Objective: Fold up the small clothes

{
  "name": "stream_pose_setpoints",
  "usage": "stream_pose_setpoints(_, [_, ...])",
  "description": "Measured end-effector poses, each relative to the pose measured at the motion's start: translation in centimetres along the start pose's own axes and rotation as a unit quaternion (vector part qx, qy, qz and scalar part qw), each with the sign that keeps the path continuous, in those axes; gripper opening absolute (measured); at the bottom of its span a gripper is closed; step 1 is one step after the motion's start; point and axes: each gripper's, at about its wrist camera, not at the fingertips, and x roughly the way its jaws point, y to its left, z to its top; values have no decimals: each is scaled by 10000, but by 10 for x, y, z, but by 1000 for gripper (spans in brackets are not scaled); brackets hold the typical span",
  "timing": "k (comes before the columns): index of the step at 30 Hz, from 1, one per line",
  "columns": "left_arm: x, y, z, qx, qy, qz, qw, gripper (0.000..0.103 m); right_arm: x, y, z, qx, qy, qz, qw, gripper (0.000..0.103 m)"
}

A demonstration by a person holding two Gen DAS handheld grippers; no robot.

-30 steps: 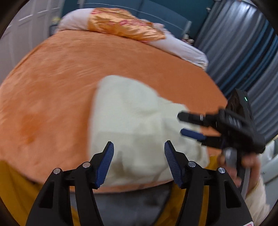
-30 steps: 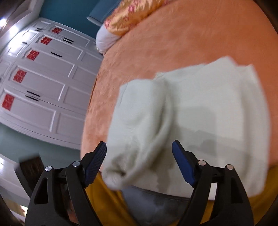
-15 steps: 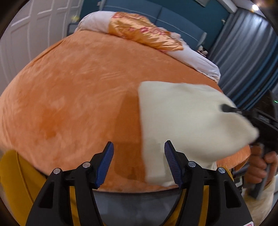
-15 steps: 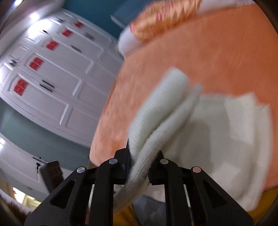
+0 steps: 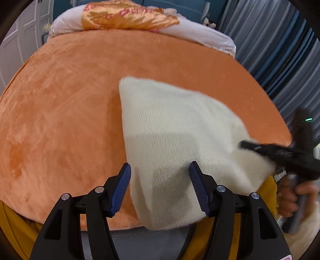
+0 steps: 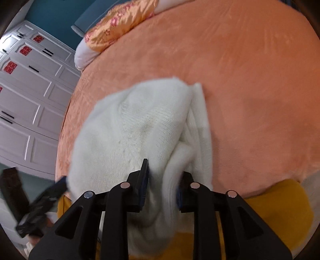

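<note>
Right wrist view shows the right gripper with its fingers pinching a bunched fold of the cream knit garment, whose cloth fills the gap between them. Left wrist view shows the left gripper with its blue-padded fingers spread wide and holding nothing, the garment's near edge lying between and below them. The garment rests on the orange bed, near its front edge. At the head of the bed lies a pillow with an orange patterned cover.
</note>
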Motion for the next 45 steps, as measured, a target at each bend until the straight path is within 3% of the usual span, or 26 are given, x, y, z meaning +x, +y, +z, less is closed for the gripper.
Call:
stream_pose_setpoints(4, [13,-1,-9,303,205,292,9989,62,-29,11,-25,-253,-115,67,9996,40])
stream_pose_setpoints(8, [24,0,-14,364,351,295,9983,62,-11,28,-31,-697,97,200,9973,50])
stream_pose_setpoints(12, [24,2,-16,372,353,276,9983,64,24,37,-44,-1149,425,-620,9905,50])
stream_pose_setpoints(13, [24,3,-16,326,374,228,9985,64,28,33,-46,-1138,498,-663,9900,50])
stream_pose_setpoints(14, [24,6,-17,268,396,192,9987,64,28,30,-46,-1081,514,-563,9912,48])
stream_pose_setpoints(15, [24,6,-17,250,390,184,9988,64,25,27,-45,-965,495,-384,9934,33])
stream_pose_setpoints(16, [23,6,-17,242,377,195,9988,64,18,25,-43,-860,457,-125,9952,24])
stream_pose_setpoints(18, [21,7,-18,243,329,240,9989,64,-12,27,-41,-736,32,539,9958,22])
stream_pose_setpoints(20, [19,6,-19,244,278,210,9991,68,-40,26,-38,-695,-399,906,9927,21])
stream_pose_setpoints(21, [19,6,-19,203,275,141,9993,68,-40,22,-38,-668,-378,788,9939,21])
stream_pose_setpoints(24, [28,8,-20,129,424,17,9990,70,12,-1,-50,-774,364,-358,9957,20])
stream_pose_setpoints(25, [32,9,-22,71,528,-57,9986,71,34,-14,-58,-557,741,-370,9950,20])
stream_pose_setpoints(26, [33,9,-23,28,561,-74,9984,72,36,-18,-60,-379,802,-301,9956,20])
stream_pose_setpoints(35, [5,-6,-11,292,19,255,9992,69,-38,-8,-19,-227,-157,138,9995,35])
stream_pose_setpoints(37, [-2,-12,-4,317,-103,230,9992,69,-31,-10,1,-246,-303,15,9992,41])
stream_pose_setpoints(40, [-2,-19,5,293,-149,229,9992,69,4,-14,18,-141,-18,-66,9999,42])
stream_pose_setpoints(41, [-2,-19,7,298,-139,252,9991,69,21,-13,24,-157,94,-122,9998,40])
stream_pose_setpoints(42, [0,-20,10,289,-122,295,9991,69,28,-8,29,-294,127,-296,9990,21])
stream_pose_setpoints(43, [1,-21,12,270,-114,324,9990,69,30,0,39,-429,83,-398,9983,12])
stream_pose_setpoints(45, [1,-22,13,251,-129,343,9990,69,4,32,43,-840,-475,-131,9952,10])
